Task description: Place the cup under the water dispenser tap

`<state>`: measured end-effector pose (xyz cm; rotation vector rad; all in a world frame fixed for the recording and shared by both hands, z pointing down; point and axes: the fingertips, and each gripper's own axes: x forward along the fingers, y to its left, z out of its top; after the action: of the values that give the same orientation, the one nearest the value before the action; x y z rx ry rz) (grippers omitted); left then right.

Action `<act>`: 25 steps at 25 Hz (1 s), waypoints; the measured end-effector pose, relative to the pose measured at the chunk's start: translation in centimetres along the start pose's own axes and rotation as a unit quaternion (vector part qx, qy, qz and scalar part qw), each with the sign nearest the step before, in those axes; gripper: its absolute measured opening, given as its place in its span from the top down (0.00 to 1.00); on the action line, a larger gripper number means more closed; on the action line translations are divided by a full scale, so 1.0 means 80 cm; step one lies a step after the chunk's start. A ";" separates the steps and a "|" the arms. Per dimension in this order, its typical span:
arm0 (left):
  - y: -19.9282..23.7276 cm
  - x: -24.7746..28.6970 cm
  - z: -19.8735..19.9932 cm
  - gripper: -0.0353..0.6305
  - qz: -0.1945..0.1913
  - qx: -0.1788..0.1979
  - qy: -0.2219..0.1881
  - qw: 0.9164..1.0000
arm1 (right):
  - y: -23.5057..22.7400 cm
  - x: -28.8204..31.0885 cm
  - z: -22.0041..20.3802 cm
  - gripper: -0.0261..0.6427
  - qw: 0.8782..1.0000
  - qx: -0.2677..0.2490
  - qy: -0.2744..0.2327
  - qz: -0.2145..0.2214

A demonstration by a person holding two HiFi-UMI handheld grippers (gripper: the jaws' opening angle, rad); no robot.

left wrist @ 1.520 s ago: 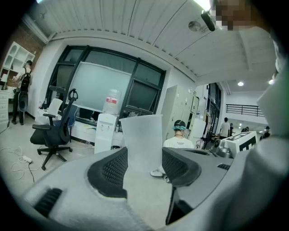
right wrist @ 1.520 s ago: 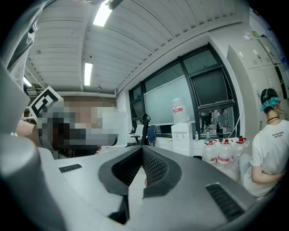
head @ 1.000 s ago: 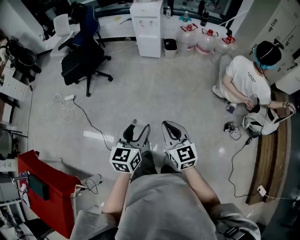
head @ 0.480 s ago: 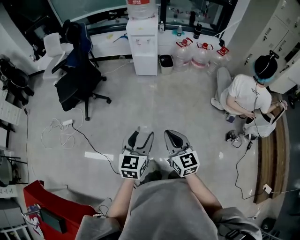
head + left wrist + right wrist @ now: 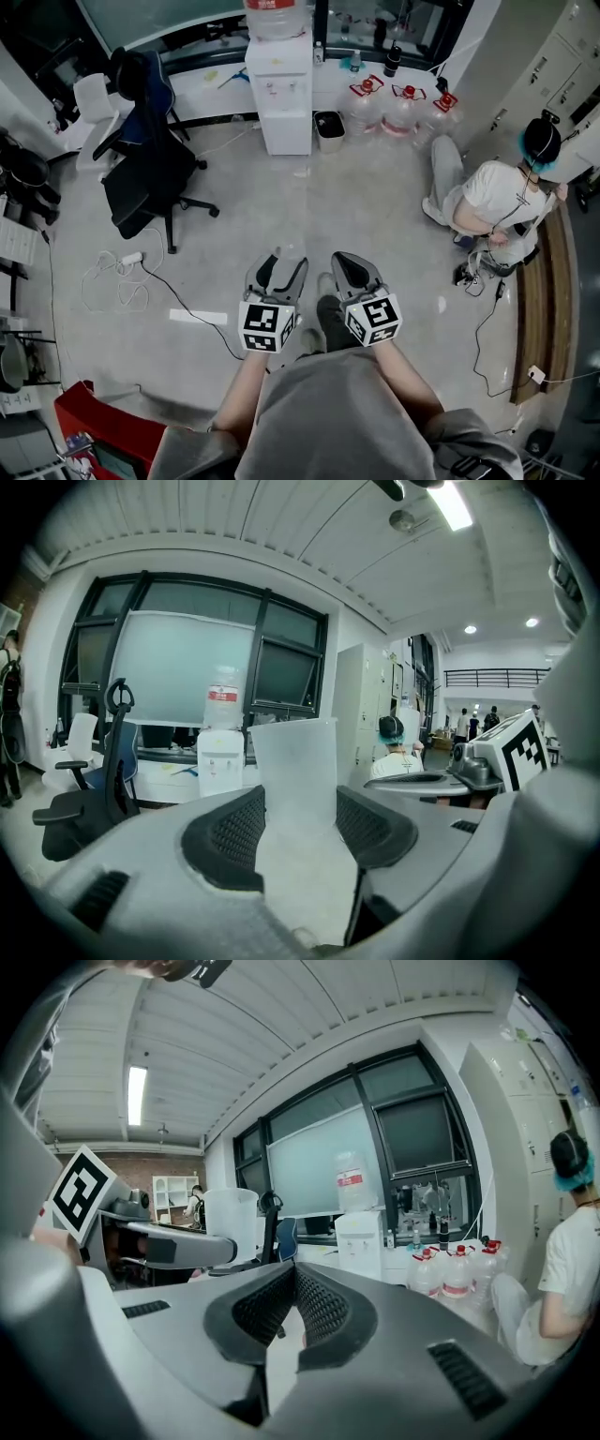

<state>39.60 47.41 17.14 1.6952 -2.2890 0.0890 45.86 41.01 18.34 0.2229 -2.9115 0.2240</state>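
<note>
Translucent plastic cup [image 5: 295, 761] — clamped upright between the pads of my left gripper [image 5: 298, 832], held in the air in front of me. My right gripper [image 5: 292, 1290] is closed on nothing. The water dispenser [image 5: 281, 94] stands well off across the floor [image 5: 328, 206] — so the pickup looks done; the walk over and setting the cup in place there are left.

The grey floor [image 5: 366, 216] carries a dispenser [image 5: 278, 98] by the far wall, with a bin [image 5: 329, 127] and three water bottles [image 5: 405, 111] just beside it. A black chair [image 5: 150, 178] stands at left near a loose cable [image 5: 112, 286]. A person [image 5: 492, 197] sits at right.
</note>
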 end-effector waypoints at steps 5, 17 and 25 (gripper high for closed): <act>0.029 0.052 0.014 0.59 -0.002 0.011 0.006 1.000 | -0.037 0.052 0.015 0.94 1.000 0.007 -0.006 -0.002; 0.079 0.173 0.052 0.59 0.003 0.007 0.024 1.000 | -0.123 0.154 0.044 0.94 1.000 0.016 0.010 0.013; 0.107 0.274 0.070 0.59 0.010 0.001 0.036 0.999 | -0.198 0.225 0.057 0.94 0.999 0.026 0.016 0.029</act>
<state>24.60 28.52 18.71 1.6425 -2.2544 0.1539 30.23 22.36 20.08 0.1413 -2.8852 0.3090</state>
